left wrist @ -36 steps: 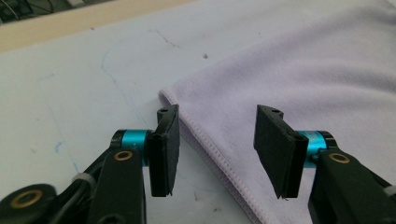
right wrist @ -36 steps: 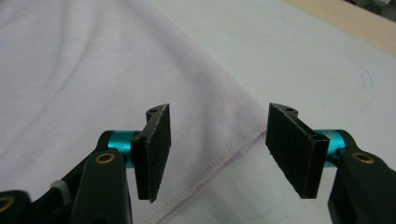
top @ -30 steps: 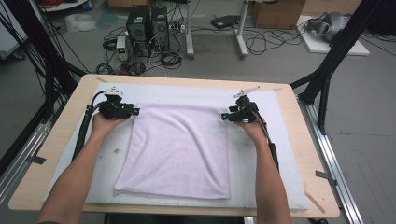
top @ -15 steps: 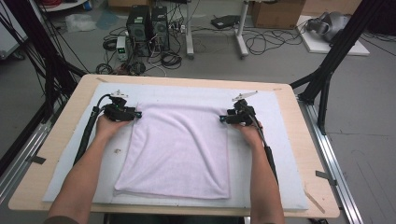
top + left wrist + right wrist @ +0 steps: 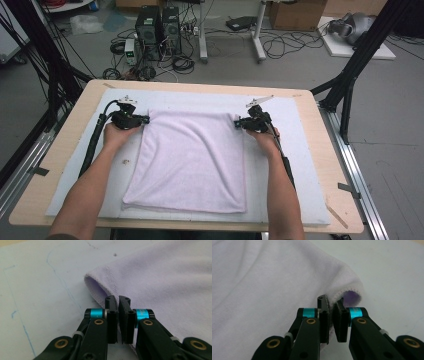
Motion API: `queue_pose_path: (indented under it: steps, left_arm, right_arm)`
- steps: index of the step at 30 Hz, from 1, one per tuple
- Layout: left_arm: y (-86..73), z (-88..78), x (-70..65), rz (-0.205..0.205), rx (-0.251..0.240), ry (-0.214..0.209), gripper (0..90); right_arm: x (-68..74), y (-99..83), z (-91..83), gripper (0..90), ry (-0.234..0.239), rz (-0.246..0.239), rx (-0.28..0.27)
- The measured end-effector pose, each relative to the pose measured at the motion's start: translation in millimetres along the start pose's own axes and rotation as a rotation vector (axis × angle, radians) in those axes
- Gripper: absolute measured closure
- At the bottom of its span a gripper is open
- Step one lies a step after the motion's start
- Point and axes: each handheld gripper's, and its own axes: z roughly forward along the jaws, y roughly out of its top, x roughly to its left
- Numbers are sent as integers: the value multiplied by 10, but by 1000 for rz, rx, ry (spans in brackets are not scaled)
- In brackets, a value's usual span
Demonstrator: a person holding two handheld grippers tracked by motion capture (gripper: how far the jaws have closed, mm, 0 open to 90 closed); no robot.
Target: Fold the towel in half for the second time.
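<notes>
Lying flat mid-table on a pale mat (image 5: 300, 150): folded lavender towel (image 5: 192, 160), far edge running between the two grippers. Pinching the far left corner, left gripper (image 5: 142, 120), jaws having just been closing, now clenched on the hem fold. Gripping the far right corner, right gripper (image 5: 238, 123), jaws likewise just closed, cloth pressed between the pads. Showing bare mat left and right of the towel, a narrower strip far and near. Sitting on a wooden table (image 5: 330, 165), edges well apart from the towel.
</notes>
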Motion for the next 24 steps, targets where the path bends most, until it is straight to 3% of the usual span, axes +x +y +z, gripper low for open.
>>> queue_pose_path:
  steps: [4, 6, 12, 15, 17, 24]
  left_arm:
    - [74, -173, -45, 22, -52, -30, 856]
    - [115, -279, -88, 53, -66, -34, 856]
    - [128, -629, -221, 102, -139, -62, 872]
    - [14, -776, -286, 112, -167, -81, 873]
    - [-100, -846, -337, 127, -174, -90, 873]
    - [-545, -914, -480, 142, -120, -133, 872]
  right_arm:
    - [32, 51, -165, 851, 14, -23, -43]
    - [70, 75, -256, 852, 26, -39, -51]
    - [264, 124, -580, 850, 92, -76, -91]
    - [386, 68, -712, 850, 111, -91, -99]
    - [470, -12, -752, 848, 120, -107, -77]
    - [742, -384, -743, 808, 162, -113, -18]
